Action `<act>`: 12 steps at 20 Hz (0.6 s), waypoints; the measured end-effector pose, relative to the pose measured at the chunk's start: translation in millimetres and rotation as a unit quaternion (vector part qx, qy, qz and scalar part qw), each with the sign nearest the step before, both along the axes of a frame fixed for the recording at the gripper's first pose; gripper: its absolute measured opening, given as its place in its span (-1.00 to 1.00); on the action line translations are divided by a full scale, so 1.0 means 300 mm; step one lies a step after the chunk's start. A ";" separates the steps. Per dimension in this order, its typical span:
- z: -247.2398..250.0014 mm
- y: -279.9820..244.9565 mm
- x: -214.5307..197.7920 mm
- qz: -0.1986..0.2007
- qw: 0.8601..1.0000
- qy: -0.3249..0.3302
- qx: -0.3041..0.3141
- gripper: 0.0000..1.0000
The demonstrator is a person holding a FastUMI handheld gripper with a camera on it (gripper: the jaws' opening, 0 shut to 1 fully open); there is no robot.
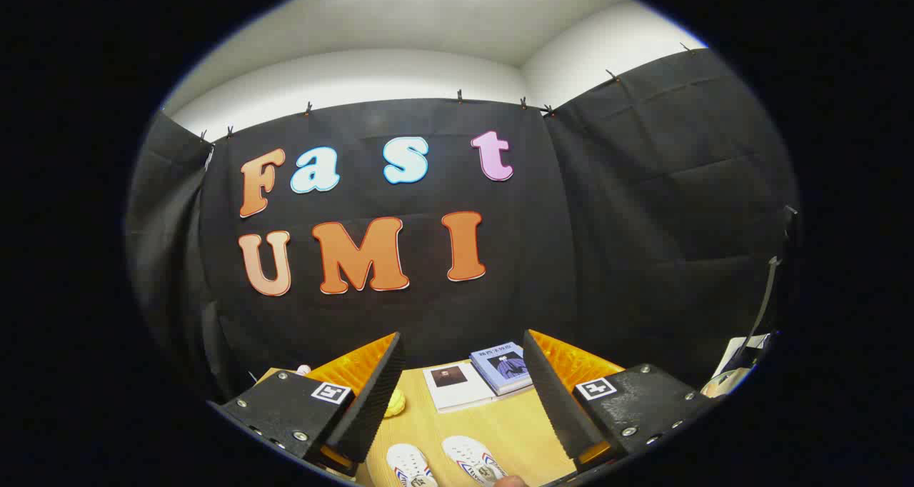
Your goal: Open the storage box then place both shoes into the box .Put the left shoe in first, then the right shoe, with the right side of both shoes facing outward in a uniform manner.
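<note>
My gripper [464, 344] is held up high and open, with nothing between its fingers. Down on the wooden table [500, 430], between the fingers and near me, lie two white shoes with red and blue stripes: one shoe [410, 465] on the left and the other shoe [471, 460] just right of it. Both toes point away from me. Their heels are cut off from sight.
Beyond the shoes, at the table's far edge, lie a white book [455, 385] and a blue book [503, 368] side by side. A small yellow object [395, 403] peeks out by the left finger. A fingertip [510, 481] shows beside the right-hand shoe.
</note>
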State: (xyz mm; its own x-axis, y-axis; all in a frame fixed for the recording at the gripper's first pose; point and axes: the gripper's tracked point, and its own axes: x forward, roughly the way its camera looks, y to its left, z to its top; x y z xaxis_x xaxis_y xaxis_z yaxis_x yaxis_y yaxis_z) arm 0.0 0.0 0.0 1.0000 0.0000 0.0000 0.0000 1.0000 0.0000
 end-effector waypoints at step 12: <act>0.075 -0.249 0.113 0.009 1.000 -0.003 -0.015 0.97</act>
State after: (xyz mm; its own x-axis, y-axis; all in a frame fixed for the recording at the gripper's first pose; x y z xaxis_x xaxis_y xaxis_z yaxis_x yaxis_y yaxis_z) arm 33.9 -74.7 22.4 0.9998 0.0181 0.0054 -0.0179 0.9994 -0.0291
